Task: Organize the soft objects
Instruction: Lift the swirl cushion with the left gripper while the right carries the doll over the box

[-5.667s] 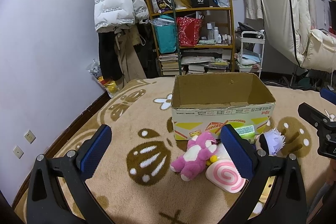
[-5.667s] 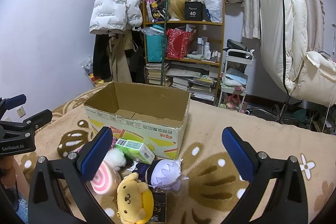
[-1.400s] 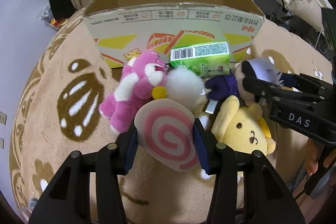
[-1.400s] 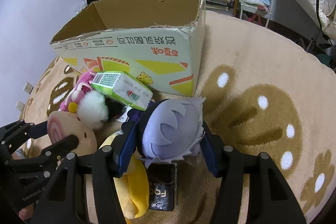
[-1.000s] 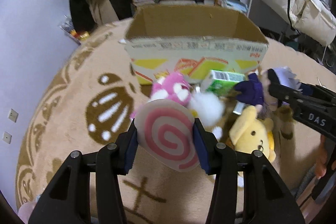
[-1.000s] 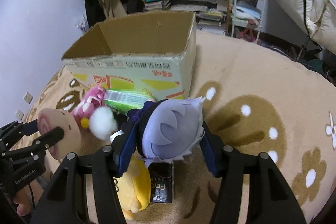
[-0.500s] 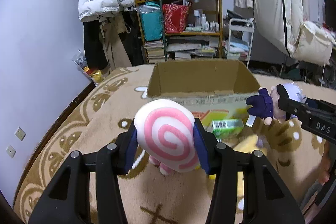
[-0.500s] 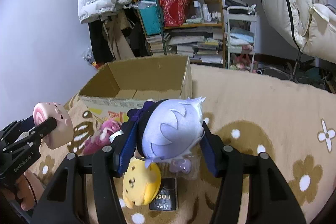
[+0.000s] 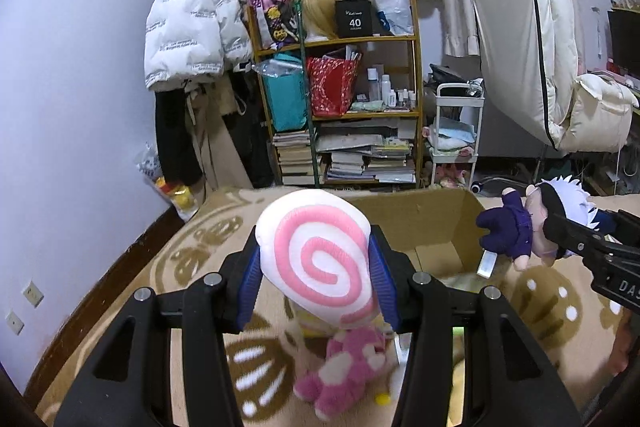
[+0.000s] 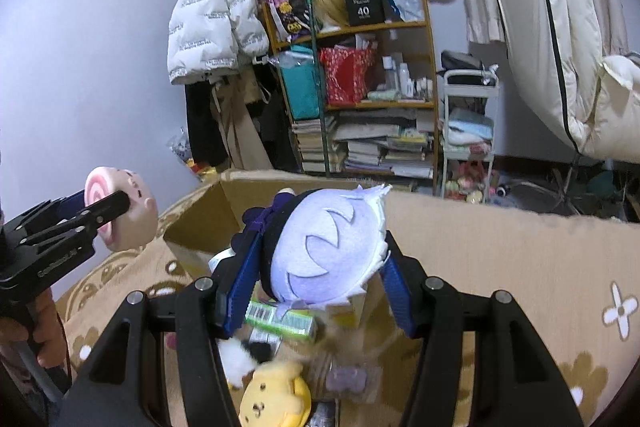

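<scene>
Left claw [image 9: 314,269] is clamped on the pink swirl cushion [image 9: 320,259], blue pads pressing into both sides, and it's holding it up off the rug. Right claw [image 10: 316,273] is doing the same with the white-haired doll [image 10: 324,243], squeezed tight around its head, with the purple body hanging out past the front.

The cardboard box [image 9: 436,223] sits just ahead of and below both claws, open side up. From what I can see of the inside it looks pretty much bare, so I'd say nothing's been sorted into it yet. Both toys are in the air but neither is over the opening; the doll is closest, off to the right of the left claw near the box's corner.

Still down on the rug [image 9: 192,259] under the claws: a pink plush [image 9: 348,375] right below the left one, a yellow plush [image 10: 276,399] below the right one, plus a green carton [image 10: 280,319] and some small packets that don't look soft.

So, early days. Two picked up, zero dropped in, at least two more soft ones waiting.
</scene>
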A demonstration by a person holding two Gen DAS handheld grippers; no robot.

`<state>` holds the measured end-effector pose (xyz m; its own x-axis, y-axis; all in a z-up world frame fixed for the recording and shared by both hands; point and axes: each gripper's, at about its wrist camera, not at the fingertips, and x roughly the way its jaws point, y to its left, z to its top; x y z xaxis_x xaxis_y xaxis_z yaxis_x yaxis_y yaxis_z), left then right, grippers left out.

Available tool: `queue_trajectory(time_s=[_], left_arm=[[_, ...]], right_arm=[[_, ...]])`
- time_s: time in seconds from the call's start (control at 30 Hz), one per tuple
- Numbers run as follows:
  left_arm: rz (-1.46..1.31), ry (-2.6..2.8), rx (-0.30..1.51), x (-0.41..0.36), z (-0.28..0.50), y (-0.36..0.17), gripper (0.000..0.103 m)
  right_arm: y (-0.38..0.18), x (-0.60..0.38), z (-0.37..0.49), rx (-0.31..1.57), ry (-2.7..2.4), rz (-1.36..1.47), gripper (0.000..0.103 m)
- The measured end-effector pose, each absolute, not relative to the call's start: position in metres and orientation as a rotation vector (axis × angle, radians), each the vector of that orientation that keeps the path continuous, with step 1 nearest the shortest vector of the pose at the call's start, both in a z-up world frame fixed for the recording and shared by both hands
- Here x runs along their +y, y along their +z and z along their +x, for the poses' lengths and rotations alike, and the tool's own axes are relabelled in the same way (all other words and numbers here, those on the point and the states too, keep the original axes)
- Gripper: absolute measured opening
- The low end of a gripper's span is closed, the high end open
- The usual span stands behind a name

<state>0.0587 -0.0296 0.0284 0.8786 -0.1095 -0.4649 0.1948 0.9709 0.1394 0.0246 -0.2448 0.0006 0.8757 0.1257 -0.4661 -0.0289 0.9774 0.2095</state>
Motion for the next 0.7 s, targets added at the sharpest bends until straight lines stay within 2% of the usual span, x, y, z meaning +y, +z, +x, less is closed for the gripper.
queue_trajectory(time_s=[0.7], left_arm=[[0.195, -0.2, 0.59, -0.051, 0.132, -0.026, 0.052]], right_arm=[[-0.033, -0.243, 0.091, 0.546, 0.138, 0.237, 0.061]])
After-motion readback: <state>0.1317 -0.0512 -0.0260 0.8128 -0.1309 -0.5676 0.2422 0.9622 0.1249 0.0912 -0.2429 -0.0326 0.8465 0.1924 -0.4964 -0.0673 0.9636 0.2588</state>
